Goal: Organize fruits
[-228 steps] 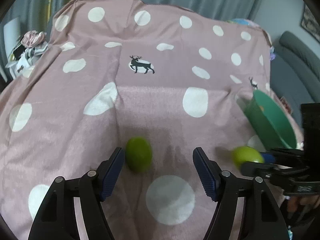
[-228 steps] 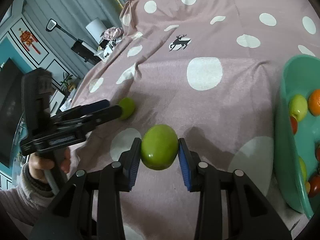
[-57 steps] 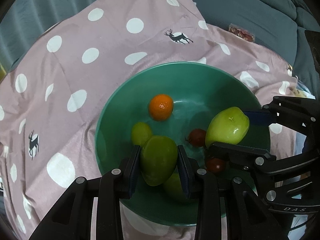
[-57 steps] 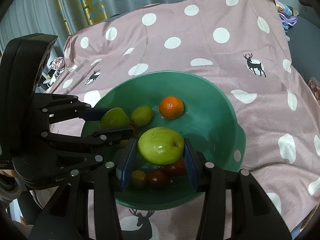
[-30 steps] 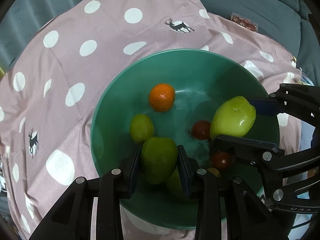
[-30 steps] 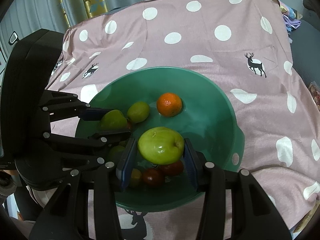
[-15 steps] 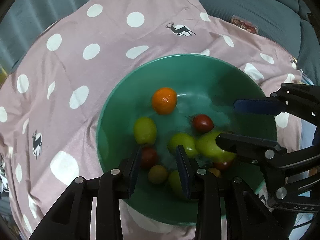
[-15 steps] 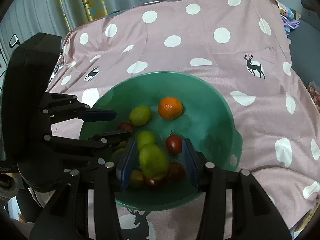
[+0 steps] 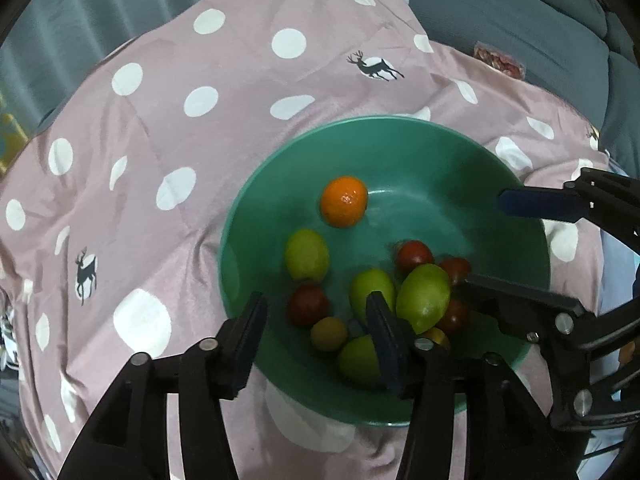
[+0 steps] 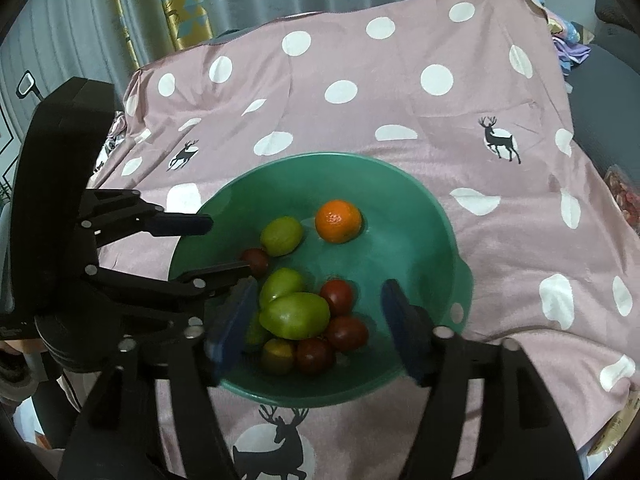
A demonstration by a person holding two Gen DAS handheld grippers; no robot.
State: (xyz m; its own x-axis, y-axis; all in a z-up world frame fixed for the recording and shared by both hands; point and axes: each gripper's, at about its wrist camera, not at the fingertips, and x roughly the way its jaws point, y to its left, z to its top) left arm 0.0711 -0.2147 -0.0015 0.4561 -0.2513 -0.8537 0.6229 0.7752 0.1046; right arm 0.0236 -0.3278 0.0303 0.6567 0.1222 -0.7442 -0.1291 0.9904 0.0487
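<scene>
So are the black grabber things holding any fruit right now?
No. The left gripper and right gripper are both open and empty above the round green plastic bowl; all the fruit lies loose inside it.

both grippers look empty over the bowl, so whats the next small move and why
Probably lift both grippers up and back from the green bowl. The left gripper and right gripper hang open with nothing between their fingers, and the big green fruit already lies among the others inside, with no fruit visible on the cloth.
</scene>
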